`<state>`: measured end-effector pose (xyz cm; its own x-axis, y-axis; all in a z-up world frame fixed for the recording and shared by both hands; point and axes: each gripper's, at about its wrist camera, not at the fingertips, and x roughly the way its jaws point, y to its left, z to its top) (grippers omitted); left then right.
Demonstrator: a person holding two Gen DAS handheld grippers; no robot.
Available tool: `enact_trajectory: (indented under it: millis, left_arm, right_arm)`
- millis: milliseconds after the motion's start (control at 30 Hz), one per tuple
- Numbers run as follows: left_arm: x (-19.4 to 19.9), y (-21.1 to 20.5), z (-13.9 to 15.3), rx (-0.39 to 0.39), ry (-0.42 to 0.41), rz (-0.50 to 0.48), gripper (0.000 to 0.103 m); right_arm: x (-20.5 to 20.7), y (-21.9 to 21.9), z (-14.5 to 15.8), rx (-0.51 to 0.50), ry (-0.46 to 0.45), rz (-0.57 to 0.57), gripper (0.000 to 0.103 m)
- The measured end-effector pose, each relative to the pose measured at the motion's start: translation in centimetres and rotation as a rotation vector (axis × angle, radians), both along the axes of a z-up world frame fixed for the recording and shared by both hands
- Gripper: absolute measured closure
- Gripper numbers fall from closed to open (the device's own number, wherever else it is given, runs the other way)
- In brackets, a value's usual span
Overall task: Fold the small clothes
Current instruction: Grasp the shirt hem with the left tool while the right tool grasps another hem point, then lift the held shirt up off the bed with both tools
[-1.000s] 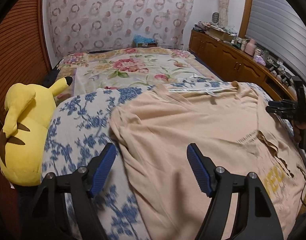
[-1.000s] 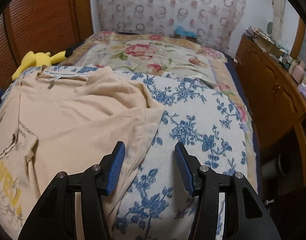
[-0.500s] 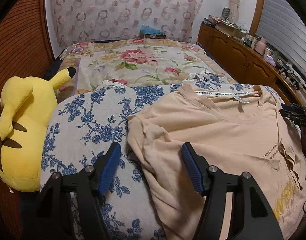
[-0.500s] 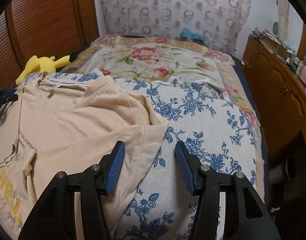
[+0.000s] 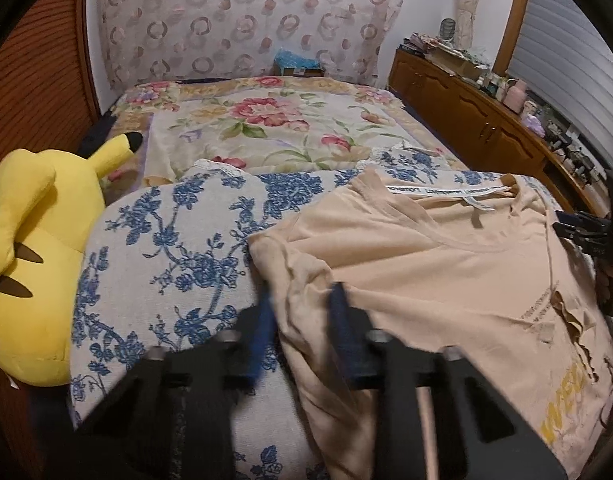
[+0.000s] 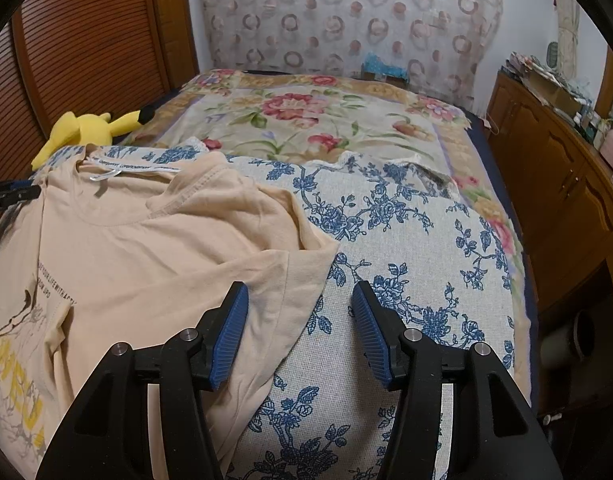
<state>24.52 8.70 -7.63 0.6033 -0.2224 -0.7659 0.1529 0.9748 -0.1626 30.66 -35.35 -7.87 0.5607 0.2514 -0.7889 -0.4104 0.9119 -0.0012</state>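
While the beige shirt (image 5: pixel 446 280) lies spread on the blue-flowered bed cover (image 5: pixel 166 260), both sleeves get lined up for an inward fold.
Left tongs (image 5: pixel 302 320), blurred at lower centre, stand narrow about the bunched sleeve edge; whether they grip, cannot tell. Right tongs (image 6: pixel 300 320) gape wide, straddling the opposite sleeve hem at lower centre, probably ready to pinch. Yellow plush toy (image 5: pixel 30 256) sits at frame left, clear of the fold.

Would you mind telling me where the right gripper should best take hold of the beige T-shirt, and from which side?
Probably the sleeve hem of the beige T-shirt, the free edge lying flat between the fingers of the open right gripper. Come from the shirt's outer side, over the blue floral cloth, sliding one finger under the hem, since it is thin and unfolded there.
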Motion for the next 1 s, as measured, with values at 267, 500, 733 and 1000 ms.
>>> enact_trajectory:
  millis: [267,500,733,1000]
  left_arm:
    - [-0.2,0.9,0.9,-0.027,-0.024,0.027,0.097]
    - [-1.0,1.7,2.8,-0.024,-0.089,0.053,0.099]
    - [-3.6,1.8,6.2,-0.043,-0.177,0.049,0.099]
    - [-8.4,1.1,9.5,-0.042,-0.256,0.018,0.099]
  right_arm:
    - [0.6,1.4,-0.3,-0.007,0.024,0.061,0.048]
    - [-0.7,3.7,0.0,-0.052,-0.022,0.156,0.099]
    - [-1.5,2.0,3.0,0.015,-0.091,0.043,0.099]
    - [-6.1,2.2,8.0,0.028,-0.189,0.059,0.099]
